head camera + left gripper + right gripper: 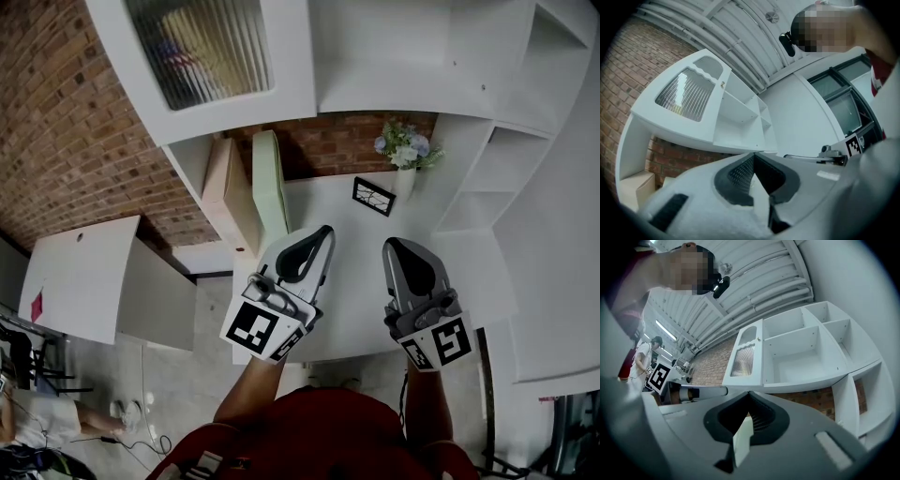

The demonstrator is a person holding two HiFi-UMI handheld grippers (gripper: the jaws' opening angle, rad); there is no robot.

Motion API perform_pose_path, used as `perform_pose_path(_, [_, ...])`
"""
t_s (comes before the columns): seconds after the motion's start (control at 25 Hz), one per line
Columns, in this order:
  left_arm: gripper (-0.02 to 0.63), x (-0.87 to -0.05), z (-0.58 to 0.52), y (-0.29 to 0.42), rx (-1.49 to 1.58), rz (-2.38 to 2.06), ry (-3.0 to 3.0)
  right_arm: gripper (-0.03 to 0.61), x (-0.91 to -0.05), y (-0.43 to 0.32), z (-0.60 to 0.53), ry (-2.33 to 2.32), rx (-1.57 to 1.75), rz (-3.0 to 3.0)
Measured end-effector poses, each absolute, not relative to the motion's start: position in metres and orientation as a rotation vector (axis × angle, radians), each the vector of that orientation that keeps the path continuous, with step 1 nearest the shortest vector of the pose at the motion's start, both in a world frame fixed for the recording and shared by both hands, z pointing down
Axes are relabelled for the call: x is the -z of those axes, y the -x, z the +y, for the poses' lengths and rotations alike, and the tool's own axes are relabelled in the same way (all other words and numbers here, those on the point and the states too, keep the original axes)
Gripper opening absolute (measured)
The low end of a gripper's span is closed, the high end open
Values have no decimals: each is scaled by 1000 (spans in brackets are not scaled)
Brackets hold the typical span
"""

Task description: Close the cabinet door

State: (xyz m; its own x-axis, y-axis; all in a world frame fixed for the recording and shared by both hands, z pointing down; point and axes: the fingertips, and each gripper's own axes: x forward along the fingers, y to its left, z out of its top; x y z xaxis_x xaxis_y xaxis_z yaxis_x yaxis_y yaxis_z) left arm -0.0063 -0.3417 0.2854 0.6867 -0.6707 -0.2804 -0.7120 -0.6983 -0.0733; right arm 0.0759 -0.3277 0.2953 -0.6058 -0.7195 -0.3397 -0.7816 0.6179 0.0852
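The white upper cabinet has a door (202, 52) with a ribbed glass pane, which looks flush with the cabinet's front. The door (689, 91) shows again up and to the left in the left gripper view, and the same door (744, 357) shows beside open shelf compartments in the right gripper view. Both grippers hang side by side over the white counter (352, 281), below the cabinet and apart from the door. My left gripper (326, 229) is shut with nothing in it, its pads meeting at the tip (753, 155). My right gripper (389, 243) also looks shut and empty (749, 393).
On the counter's back stand a small vase of flowers (405, 148) and a black picture frame (373, 195). A pale green panel (270, 183) and a cardboard box (223, 192) lean at the left. Open white shelves (497, 169) rise at the right. A white desk (80, 277) is lower left.
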Motion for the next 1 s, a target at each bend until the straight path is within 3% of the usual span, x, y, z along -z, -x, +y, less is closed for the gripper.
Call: perform_pose_path(1.0, [3,-285,-324,14,-335,1157,2700,12,-297,-65,-312,1186,-350,2627])
